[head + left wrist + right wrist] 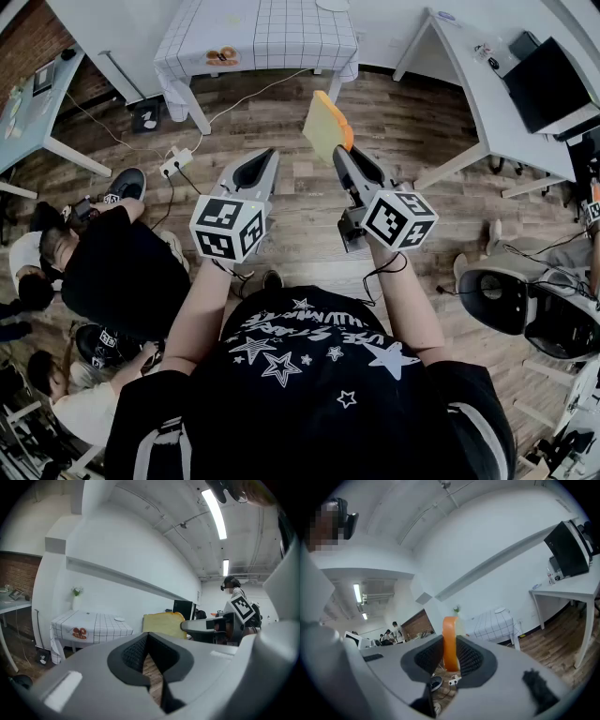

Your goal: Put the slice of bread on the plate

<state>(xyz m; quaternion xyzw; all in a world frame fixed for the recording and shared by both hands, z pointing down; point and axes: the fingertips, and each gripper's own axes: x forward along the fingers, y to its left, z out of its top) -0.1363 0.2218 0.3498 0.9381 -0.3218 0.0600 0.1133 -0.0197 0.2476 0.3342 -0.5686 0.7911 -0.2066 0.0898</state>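
Right gripper [341, 155] jaws pinch slice of bread [324, 126] edge-on, held high, likely for carry to plate [120, 618] on far checkered surface [101, 627]. Left gripper [267, 155] jaws pressed together, empty.

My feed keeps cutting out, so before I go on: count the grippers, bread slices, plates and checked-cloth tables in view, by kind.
Grippers: 2 (left gripper, right gripper)
Bread: 1 (bread slice, clamped in the right gripper)
Plates: 1 (plate, on the checked cloth)
Tables: 1 (checked-cloth table)
Total: 5
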